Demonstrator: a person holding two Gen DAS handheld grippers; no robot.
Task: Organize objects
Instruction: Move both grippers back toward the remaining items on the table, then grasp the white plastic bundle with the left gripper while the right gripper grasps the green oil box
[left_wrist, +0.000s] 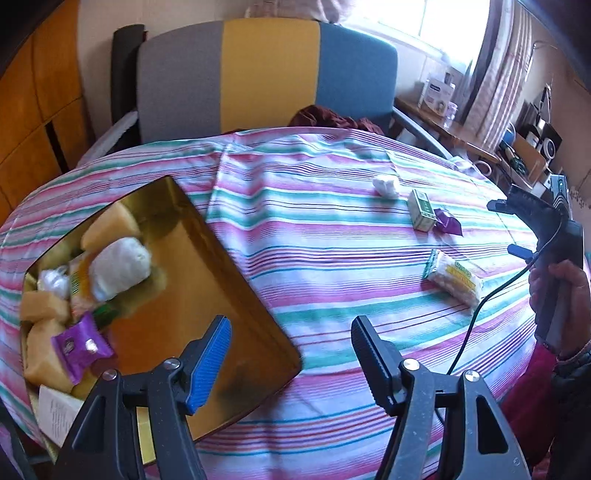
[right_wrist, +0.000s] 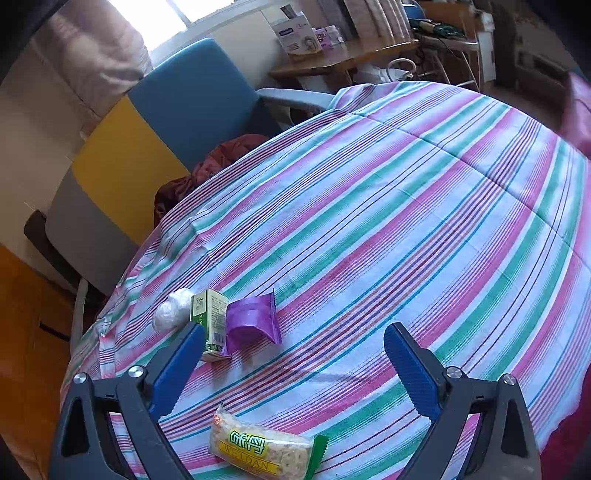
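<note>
A gold tin tray (left_wrist: 192, 280) sits at the left of the striped table and holds yellow cakes, a white wrapped ball (left_wrist: 120, 267) and a purple candy packet (left_wrist: 79, 345). My left gripper (left_wrist: 291, 354) is open and empty over the tray's right edge. On the cloth lie a white ball (left_wrist: 386, 185) (right_wrist: 171, 309), a green box (left_wrist: 421, 210) (right_wrist: 210, 323), a purple packet (left_wrist: 448, 221) (right_wrist: 253, 319) and a rice cracker bar (left_wrist: 456, 277) (right_wrist: 266, 448). My right gripper (right_wrist: 295, 358) is open and empty above the bar; it also shows in the left wrist view (left_wrist: 524, 206).
A grey, yellow and blue chair (left_wrist: 266, 74) stands behind the table with a dark red cloth (left_wrist: 332, 118) on its seat. A wooden desk (right_wrist: 332, 59) with boxes is at the back right. A black cable (left_wrist: 476, 314) trails over the cloth.
</note>
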